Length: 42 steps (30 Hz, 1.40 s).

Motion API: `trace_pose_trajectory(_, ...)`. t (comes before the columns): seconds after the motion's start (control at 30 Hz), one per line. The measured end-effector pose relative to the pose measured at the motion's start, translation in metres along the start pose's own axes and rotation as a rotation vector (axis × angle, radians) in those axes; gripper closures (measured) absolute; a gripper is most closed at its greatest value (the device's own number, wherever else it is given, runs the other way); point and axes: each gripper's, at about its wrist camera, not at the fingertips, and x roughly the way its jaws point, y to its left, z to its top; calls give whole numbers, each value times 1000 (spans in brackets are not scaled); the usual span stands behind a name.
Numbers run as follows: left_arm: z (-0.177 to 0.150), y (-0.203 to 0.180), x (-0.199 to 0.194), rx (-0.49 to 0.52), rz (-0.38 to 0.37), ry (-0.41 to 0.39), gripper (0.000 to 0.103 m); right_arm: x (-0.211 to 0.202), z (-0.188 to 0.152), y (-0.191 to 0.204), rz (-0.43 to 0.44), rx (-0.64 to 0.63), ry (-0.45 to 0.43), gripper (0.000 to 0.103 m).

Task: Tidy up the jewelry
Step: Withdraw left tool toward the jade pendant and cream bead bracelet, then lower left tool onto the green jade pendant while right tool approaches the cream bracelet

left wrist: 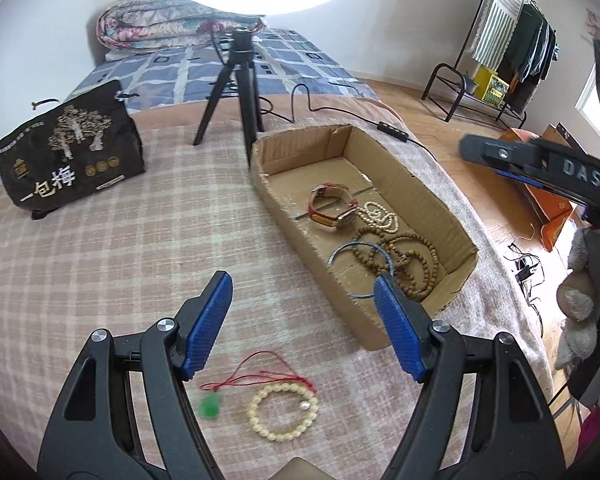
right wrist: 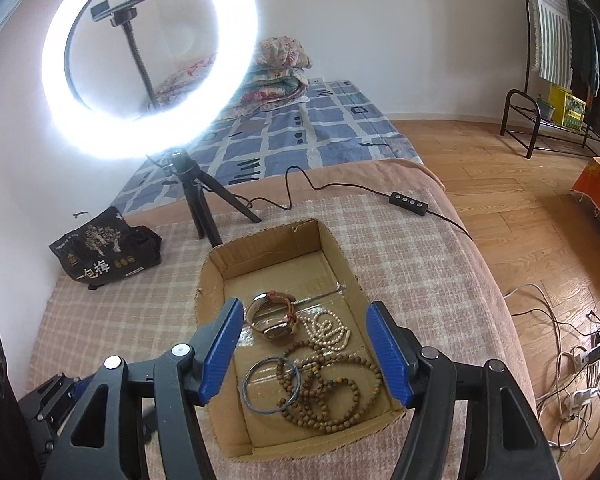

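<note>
The jewelry lies in two lots on the checked blanket (left wrist: 120, 248): most of it sits in the shallow cardboard box (left wrist: 428, 184), and two pieces lie loose on the blanket outside the box's near corner. Inside the box, a watch with a reddish strap (right wrist: 274, 318) lies toward the middle, a string of small white beads (right wrist: 328, 330) touches it on the side, and nearer the front wall a heap of brown wooden beads (right wrist: 332, 388) overlaps a thin metal bangle (right wrist: 271, 385). Only the left wrist view shows the loose pieces: a cream bead bracelet (left wrist: 282, 410) and, just beside it, a red cord (left wrist: 260, 372) with a small green pendant (left wrist: 210, 407) that is blurred and hard to make out. The left gripper (left wrist: 304, 320) hangs above these two with its jaws wide apart and nothing between them; its right finger covers part of the bangle and the box's near wall. The right gripper (right wrist: 304, 348) is over the box, jaws likewise parted and empty, its fingers hiding the box's side walls; in the left view only its body shows at the right edge. A black printed bag (left wrist: 68, 152) sits near the blanket's far left edge. The ring light (right wrist: 148, 60) on its tripod stands behind the box; the left view cuts off its top.
</note>
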Motion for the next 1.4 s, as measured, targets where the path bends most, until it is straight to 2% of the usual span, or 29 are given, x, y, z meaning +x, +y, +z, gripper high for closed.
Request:
trace_pose_trajectory(0.27, -11, 42, -26, -19, 27, -24, 28, -24, -29, 24, 64, -31, -6, 33)
trace_pose_trajectory(0.53, -17, 81, -39, -59, 40, -33, 28, -33, -74, 62, 104, -132, 50, 33)
trace_pose_trajectory(0.7, -29, 94, -38, -57, 36, -11, 28, -33, -105, 76, 125, -167, 88, 33)
trace_pose_trajectory(0.8, -38, 97, -37, -39, 40, 6, 35, -29, -125, 84, 138, -193, 124, 33)
trace_pose_trajectory(0.87, -46, 101, -33, -35, 38, 27, 36, -26, -137, 88, 142, -216, 146, 33)
trace_pose_trajectory(1.0, -59, 106, -24, -33, 23, 77, 47, -17, -160, 97, 170, -255, 191, 33)
trace_pose_trajectory(1.2, -78, 108, -8, -26, -2, 140, 57, -3, -185, 122, 224, -343, 258, 44)
trace_pose_trajectory(1.33, -87, 103, 1, -3, -9, 170, 60, 8, -192, 132, 273, -367, 293, 55)
trace_pose_trajectory(1.4, -89, 100, 6, 15, -15, 185, 64, 12, -195, 137, 283, -383, 305, 57)
